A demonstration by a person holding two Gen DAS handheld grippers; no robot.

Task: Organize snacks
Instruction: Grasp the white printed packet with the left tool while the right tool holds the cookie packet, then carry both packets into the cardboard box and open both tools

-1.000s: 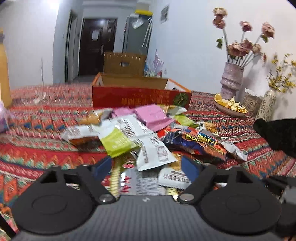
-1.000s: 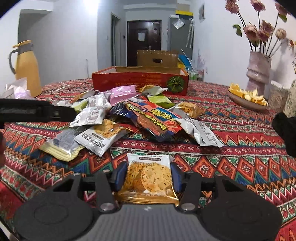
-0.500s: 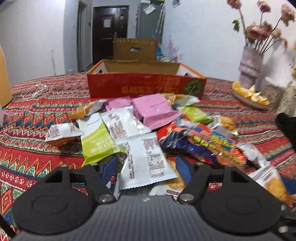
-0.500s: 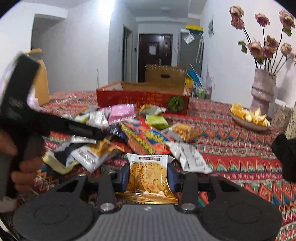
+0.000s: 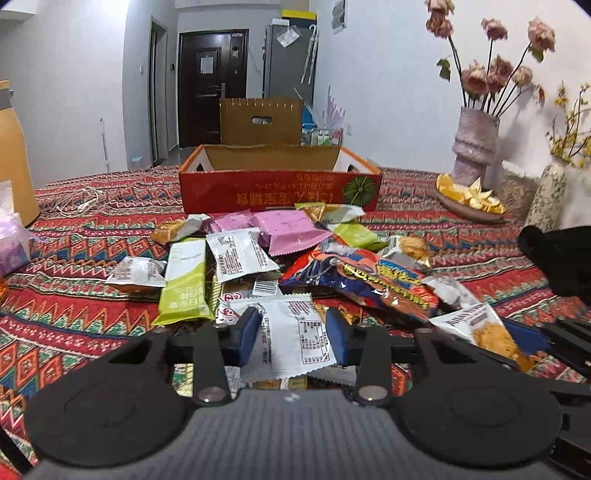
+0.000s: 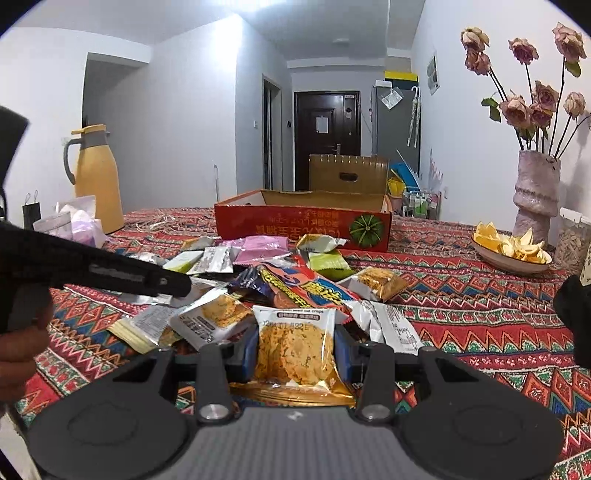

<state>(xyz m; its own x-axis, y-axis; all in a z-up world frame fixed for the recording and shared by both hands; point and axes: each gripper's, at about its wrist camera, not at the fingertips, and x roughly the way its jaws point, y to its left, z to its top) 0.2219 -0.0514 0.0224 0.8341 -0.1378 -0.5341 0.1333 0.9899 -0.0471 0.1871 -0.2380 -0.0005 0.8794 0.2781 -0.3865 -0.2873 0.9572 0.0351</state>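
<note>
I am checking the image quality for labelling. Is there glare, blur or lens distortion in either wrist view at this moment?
Left wrist view: sharp, with dark fisheye corners; small glare spots on the shiny blue and orange chip bag. Right wrist view: the ceiling light is blown out to white, walls bend outward at the edges, and the cracker packet in the right gripper is sharp.

Both wrist views sit low and close before the snack pile, facing the red box beyond it.
</note>
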